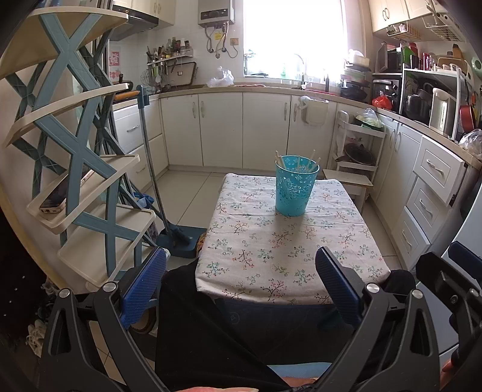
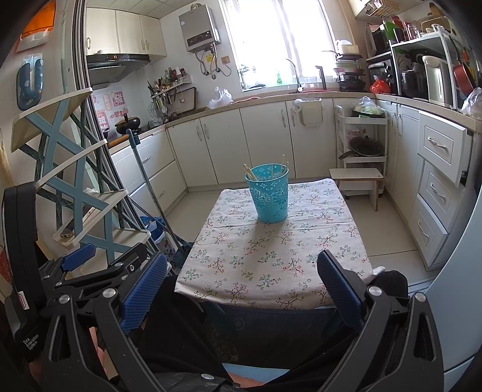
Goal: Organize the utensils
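Kitchen table (image 1: 289,241): both grippers, left (image 1: 241,283) and right (image 2: 242,285), jaws wide, empty.

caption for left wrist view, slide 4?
Open left gripper faces teal holder of chopsticks on floral-cloth table.

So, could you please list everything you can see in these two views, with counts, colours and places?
Utensil holder: one, turquoise, perforated, upright on the table's far half.
Chopsticks: several, pale wood, standing in the holder; exact count unclear.
Table: one, covered by a white floral cloth, otherwise bare.
Shelf rack: one, blue and cream, left of the table.
Phone: one, dark, lying on a rack shelf.
Mop: one, blue, leaning by the rack.
Small stool: one, white, beyond the table.
Water heater: one, grey, on the wall.
Left tool: blue pads, open, empty.
Right tool: blue pads, open, empty.
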Motion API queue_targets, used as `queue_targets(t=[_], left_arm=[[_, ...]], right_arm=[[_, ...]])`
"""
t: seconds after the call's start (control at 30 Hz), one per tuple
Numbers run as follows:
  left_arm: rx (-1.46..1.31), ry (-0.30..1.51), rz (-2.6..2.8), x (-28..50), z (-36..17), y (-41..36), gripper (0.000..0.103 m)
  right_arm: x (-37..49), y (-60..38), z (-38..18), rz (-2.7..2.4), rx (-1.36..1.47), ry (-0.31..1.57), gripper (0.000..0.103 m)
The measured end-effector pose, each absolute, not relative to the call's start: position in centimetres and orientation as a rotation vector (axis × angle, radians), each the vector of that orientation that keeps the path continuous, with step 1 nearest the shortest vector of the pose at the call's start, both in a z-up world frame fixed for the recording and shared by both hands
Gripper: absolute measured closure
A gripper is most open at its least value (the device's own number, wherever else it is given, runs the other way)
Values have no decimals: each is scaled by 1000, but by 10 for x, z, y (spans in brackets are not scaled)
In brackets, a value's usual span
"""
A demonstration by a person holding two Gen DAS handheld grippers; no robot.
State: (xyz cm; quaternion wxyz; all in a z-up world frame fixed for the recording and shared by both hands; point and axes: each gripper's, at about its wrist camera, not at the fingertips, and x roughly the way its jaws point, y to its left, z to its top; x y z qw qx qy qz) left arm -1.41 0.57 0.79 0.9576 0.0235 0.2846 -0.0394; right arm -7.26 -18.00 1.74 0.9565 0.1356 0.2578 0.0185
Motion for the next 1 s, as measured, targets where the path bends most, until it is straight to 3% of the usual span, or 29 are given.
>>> queue_targets(t=[1.0], left_arm=[[51,586,-89,-18,1,3,8]], right_arm=[[-72,-179,18,37,275,525,7]])
